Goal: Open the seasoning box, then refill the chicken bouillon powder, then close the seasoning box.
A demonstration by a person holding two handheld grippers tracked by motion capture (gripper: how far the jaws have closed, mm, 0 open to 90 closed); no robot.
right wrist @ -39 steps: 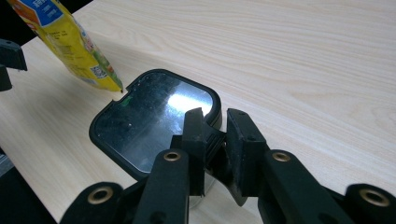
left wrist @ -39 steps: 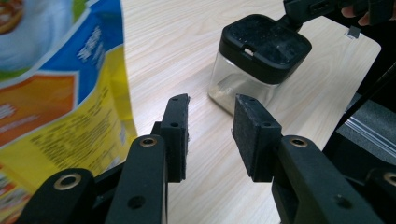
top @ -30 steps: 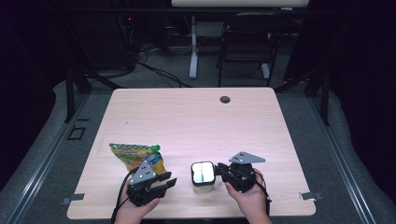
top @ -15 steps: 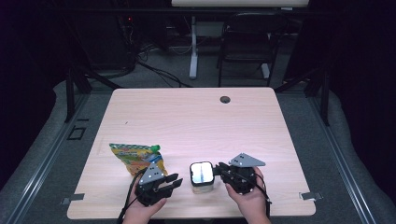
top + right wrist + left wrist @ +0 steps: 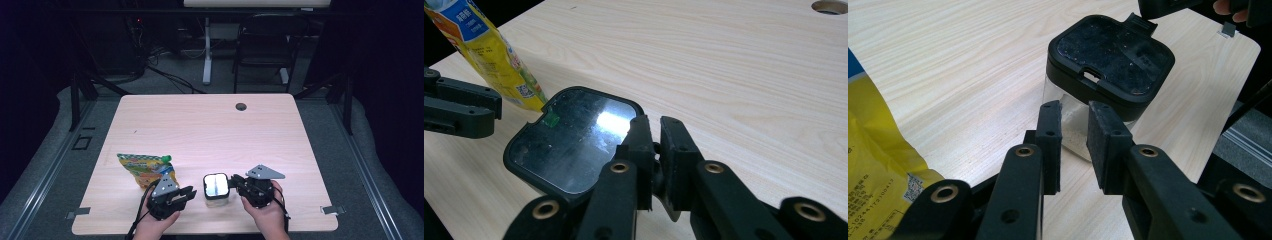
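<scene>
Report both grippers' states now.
Left gripper: open, jaws just closing, nothing between them.
Right gripper: jaws just closed onto the lid tab of the container.

Looking like a lab or office test room w/ dark surroundings. A pale wood table point(image 5: 210, 130) w/ a cable hole point(image 5: 241, 106) near its far edge is standing on grey carpet point(image 5: 45, 165); cables point(image 5: 165, 75) are trailing over the floor beyond it, beside a black chair point(image 5: 262, 45) & a white desk leg point(image 5: 207, 50).

Upright clear container point(image 5: 216, 190) with shut black lid, near table's front edge.
</scene>
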